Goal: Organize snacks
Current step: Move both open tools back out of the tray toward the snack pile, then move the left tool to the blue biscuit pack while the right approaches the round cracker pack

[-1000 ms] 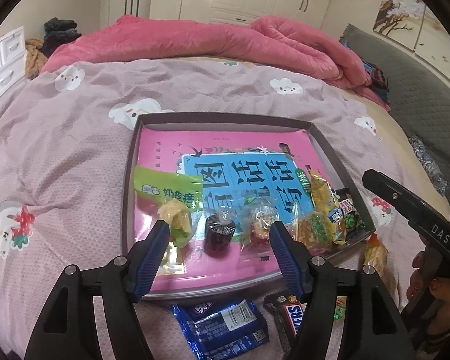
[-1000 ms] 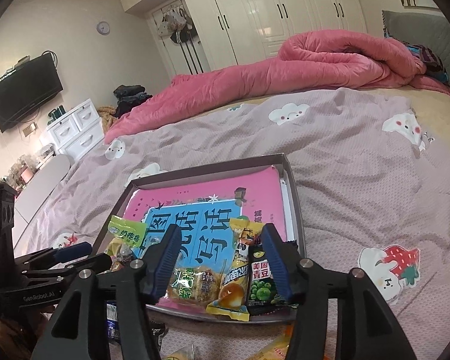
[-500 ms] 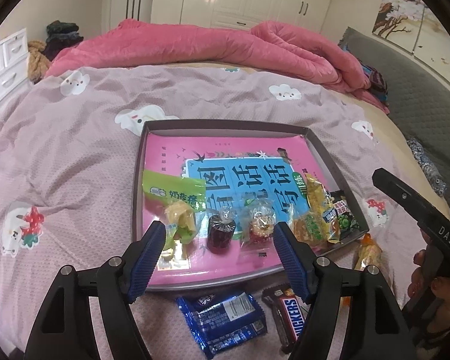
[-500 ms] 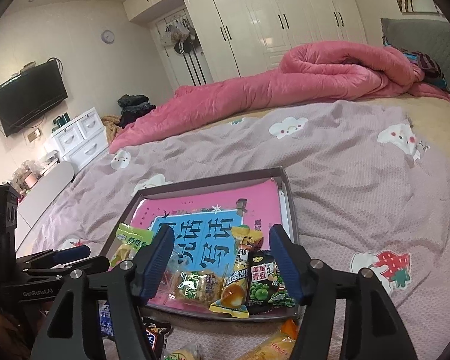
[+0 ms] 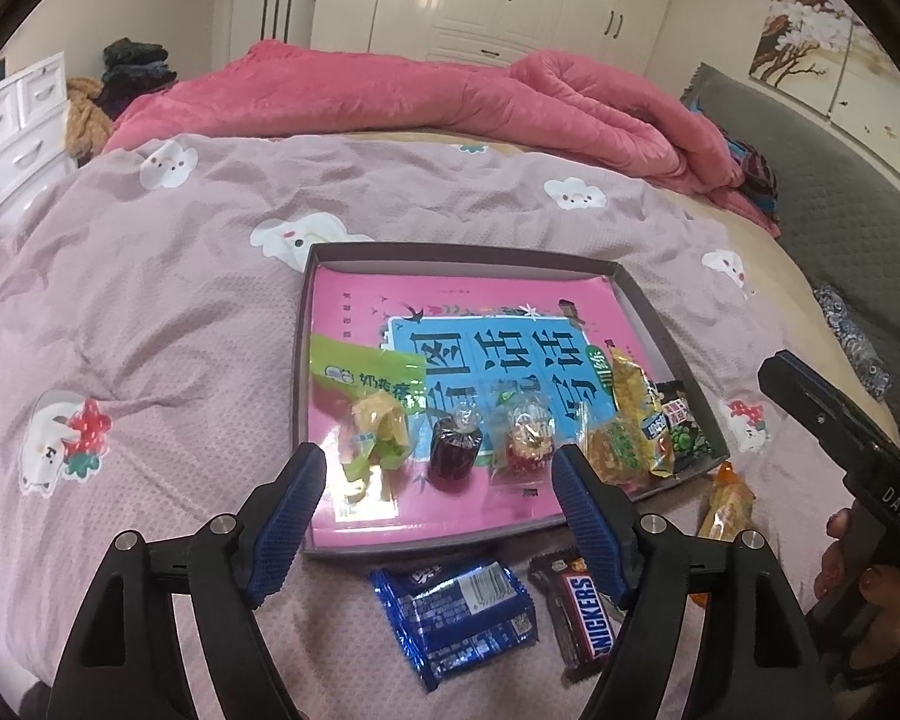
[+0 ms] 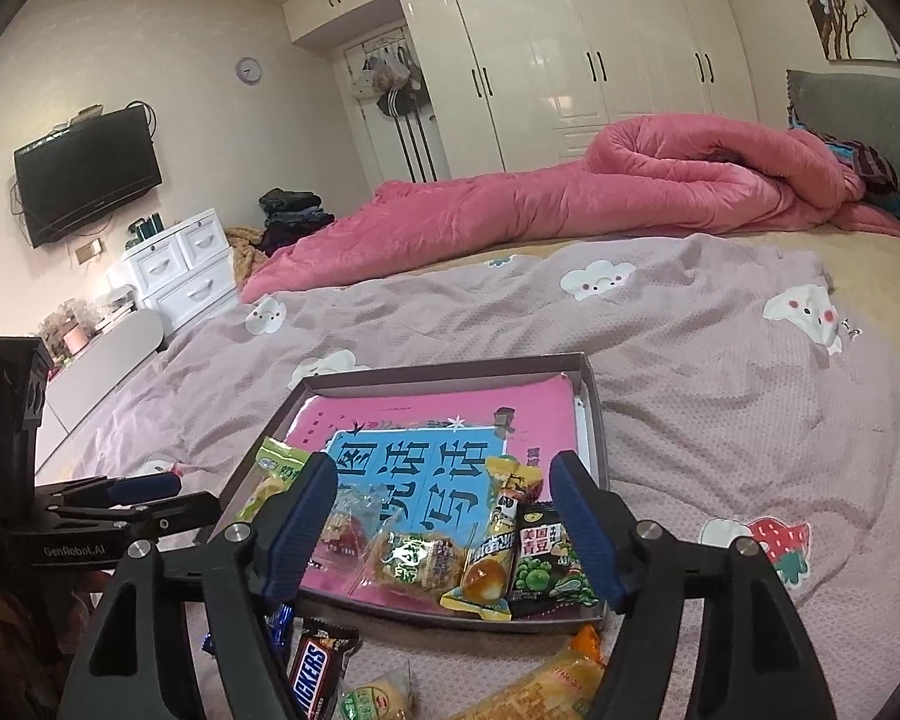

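A shallow grey tray [image 5: 630,294] lies on the bed with a pink and blue book inside. Along its near edge sit a green packet [image 5: 360,372], a dark jelly [image 5: 453,450], a red candy bag [image 5: 525,438], a biscuit pack [image 5: 615,450] and a green pea packet [image 5: 681,432]. On the bedspread in front lie a blue packet [image 5: 456,612], a Snickers bar [image 5: 585,606] and an orange packet [image 5: 726,498]. My left gripper [image 5: 440,462] hovers over the tray's near edge, jaws opening, holding nothing. My right gripper [image 6: 444,468] hovers over the tray's near right corner [image 6: 594,606], jaws opening, also holding nothing.
A rolled pink duvet [image 5: 450,102] lies across the far side of the bed. A grey headboard [image 5: 840,210] is on the right, white drawers [image 5: 18,126] on the left. The mauve bedspread [image 5: 150,330] spreads around the tray. A person's hand [image 5: 852,570] holds the right gripper.
Both grippers have drawn back and up from the tray and their jaws have widened. More of the loose snacks on the bedspread in front of the tray show now.
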Tool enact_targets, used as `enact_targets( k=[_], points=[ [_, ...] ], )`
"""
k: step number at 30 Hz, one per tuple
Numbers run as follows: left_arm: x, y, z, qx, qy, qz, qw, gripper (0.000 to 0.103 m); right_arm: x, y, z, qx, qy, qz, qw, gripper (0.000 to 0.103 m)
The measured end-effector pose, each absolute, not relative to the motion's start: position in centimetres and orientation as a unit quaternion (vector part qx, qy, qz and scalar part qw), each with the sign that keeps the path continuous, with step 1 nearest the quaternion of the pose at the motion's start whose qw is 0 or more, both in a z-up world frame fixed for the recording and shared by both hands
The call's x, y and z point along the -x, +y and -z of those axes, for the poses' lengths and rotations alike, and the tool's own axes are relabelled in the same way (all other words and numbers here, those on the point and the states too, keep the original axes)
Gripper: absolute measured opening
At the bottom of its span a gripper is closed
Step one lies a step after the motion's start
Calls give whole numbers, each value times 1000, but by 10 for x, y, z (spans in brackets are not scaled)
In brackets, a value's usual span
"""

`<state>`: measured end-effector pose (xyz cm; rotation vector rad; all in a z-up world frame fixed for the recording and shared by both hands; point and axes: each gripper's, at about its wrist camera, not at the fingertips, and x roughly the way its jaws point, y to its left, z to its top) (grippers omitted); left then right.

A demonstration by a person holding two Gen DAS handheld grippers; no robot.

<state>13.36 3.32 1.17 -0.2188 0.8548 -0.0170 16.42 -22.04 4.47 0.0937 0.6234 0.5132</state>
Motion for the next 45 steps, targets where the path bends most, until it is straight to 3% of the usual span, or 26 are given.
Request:
enact_targets(
  k=[14, 18, 45],
  points=[
    [-117, 29, -14, 94, 420, 7, 903, 79, -146, -219, -48, -25, 298, -260, 918, 78],
    [-112, 27, -11, 91, 429, 8, 899, 80, -140, -217, -45, -14, 308, -266, 913, 84],
    [-96, 16, 25, 98, 489, 24, 866, 83, -112, -201, -19, 77, 348, -285, 890, 88]
  ],
)
